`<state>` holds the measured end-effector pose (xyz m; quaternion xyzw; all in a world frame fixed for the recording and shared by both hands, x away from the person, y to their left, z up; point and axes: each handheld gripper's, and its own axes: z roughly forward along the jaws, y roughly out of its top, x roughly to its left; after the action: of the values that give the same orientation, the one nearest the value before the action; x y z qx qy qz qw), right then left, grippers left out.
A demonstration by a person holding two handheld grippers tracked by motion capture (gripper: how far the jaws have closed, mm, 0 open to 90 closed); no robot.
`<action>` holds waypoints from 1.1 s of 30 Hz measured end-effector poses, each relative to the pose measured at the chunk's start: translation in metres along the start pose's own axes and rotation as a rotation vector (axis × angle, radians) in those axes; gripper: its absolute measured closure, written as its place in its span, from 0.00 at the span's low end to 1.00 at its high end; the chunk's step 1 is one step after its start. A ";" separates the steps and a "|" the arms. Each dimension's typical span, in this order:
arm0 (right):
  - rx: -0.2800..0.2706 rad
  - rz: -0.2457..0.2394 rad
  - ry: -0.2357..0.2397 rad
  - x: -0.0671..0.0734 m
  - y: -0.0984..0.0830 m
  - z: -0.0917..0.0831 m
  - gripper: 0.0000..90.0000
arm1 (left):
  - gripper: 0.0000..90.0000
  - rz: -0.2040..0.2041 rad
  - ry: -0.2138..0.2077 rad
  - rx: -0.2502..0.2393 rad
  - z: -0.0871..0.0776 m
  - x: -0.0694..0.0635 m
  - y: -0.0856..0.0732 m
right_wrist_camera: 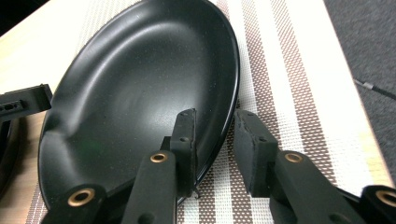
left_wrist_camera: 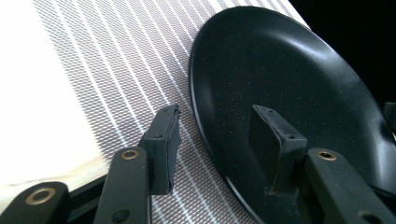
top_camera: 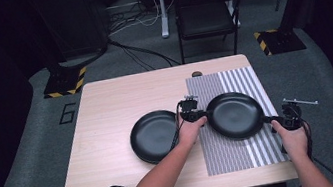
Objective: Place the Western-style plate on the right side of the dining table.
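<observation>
Both tongs parted astride opposite rims of the right-hand plate [top_camera: 235,115] on the striped mat [top_camera: 225,155], left tongs [top_camera: 193,115] at nine o'clock, right tongs [top_camera: 287,117] at four (neither clamped yet), second plate [top_camera: 153,136] waiting on the tabletop [top_camera: 107,113].

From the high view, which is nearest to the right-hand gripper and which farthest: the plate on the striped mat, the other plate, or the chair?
From the right gripper:
1. Plate on the striped mat, its rim between the jaws.
2. Other plate, on bare wood, leftward.
3. Chair, beyond the table's far edge.
</observation>
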<state>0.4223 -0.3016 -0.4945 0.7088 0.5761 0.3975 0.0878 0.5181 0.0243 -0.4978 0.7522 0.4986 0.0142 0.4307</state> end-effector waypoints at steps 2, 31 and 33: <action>-0.008 -0.002 0.001 0.001 0.000 -0.003 0.76 | 0.58 0.003 0.010 -0.006 -0.004 0.002 0.001; -0.054 -0.170 0.090 0.047 0.006 -0.008 0.63 | 0.55 0.042 0.086 -0.129 -0.073 0.038 0.004; -0.052 -0.168 0.092 0.046 0.006 -0.008 0.63 | 0.55 0.067 0.097 -0.138 -0.080 0.040 0.005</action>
<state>0.4223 -0.2651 -0.4643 0.6365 0.6263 0.4358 0.1125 0.5058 0.1045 -0.4608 0.7354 0.4913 0.0993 0.4561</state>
